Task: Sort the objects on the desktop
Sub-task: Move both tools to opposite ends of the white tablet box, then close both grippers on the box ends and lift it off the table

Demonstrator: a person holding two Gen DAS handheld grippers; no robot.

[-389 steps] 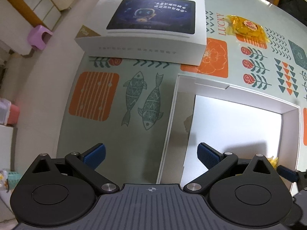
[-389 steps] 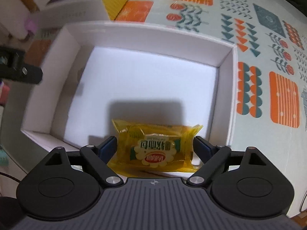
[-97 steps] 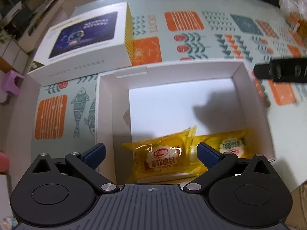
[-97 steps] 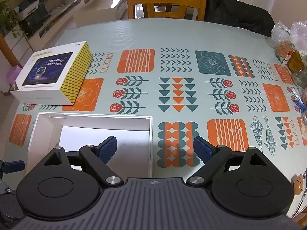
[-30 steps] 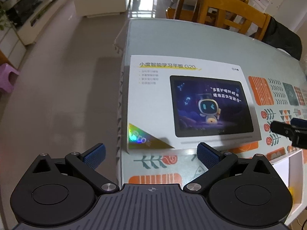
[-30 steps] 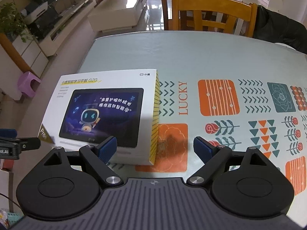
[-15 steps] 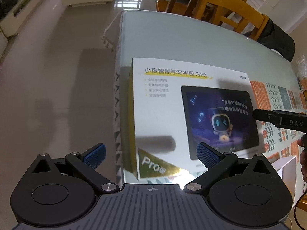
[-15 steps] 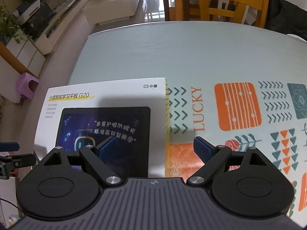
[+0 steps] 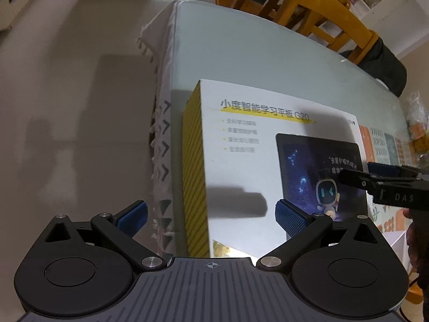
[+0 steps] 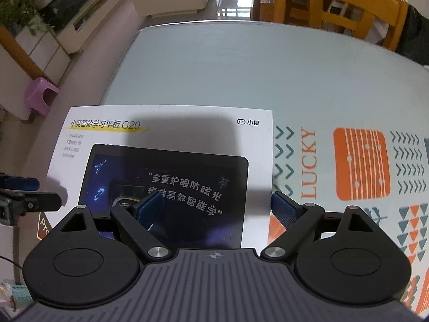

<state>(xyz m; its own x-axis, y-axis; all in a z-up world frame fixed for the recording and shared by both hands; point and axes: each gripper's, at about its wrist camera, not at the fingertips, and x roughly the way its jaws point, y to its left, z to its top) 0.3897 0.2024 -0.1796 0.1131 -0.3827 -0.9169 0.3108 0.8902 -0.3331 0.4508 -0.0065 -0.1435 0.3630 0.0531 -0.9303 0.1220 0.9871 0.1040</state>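
surface: patterned teal tablecloth
box: white flat cardboard tablet box, long axis spanning left–right between both grippers
left gripper: spread, straddling box's yellow-striped end
right gripper: spread, straddling opposite end

A home dining and living area. Wooden chairs stand at a table with a patterned cloth; a low TV cabinet, houseplant and purple stool sit on the glossy floor

The tablet box is smooth cardboard with a slight sheen. The counter has a glossy, printed covering. The chair is varnished wood. The floor is polished and reflective.
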